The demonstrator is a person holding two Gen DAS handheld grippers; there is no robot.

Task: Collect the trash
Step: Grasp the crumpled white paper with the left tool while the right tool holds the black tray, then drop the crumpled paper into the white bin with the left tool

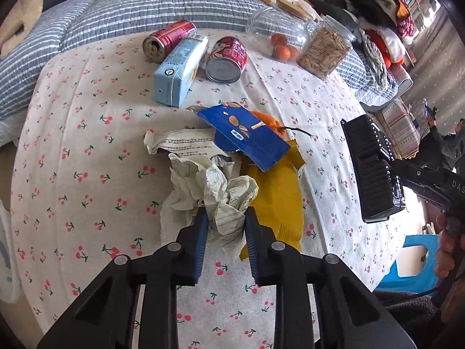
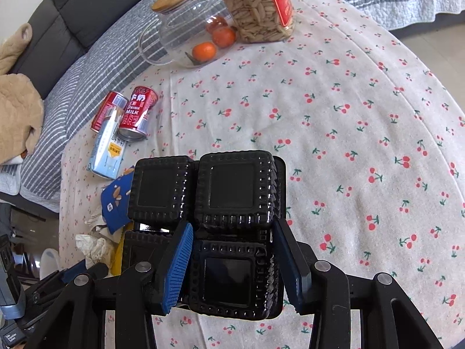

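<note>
A crumpled paper wrapper [image 1: 223,192] lies in a small heap of trash near the middle of the cherry-print cloth [image 1: 87,133], and the left gripper [image 1: 226,218] has its two blue pads pressed against the wrapper's near end, pinching the paper between them. Touching the wrapper are a yellow packet [image 1: 279,203] on its right and a torn blue snack box [image 1: 250,136] lying over the heap's far side. Farther toward the cloth's far edge lie a pale blue milk carton [image 1: 178,72] and two red cans [image 1: 228,59], tipped on their sides. At the far right corner stand a clear glass jar [image 2: 189,32] holding oranges and a jar of seeds [image 2: 255,8]. The right gripper [image 2: 232,264] clamps a black plastic tray [image 2: 232,203] of square moulded cells, held above the cloth's right side.
</note>
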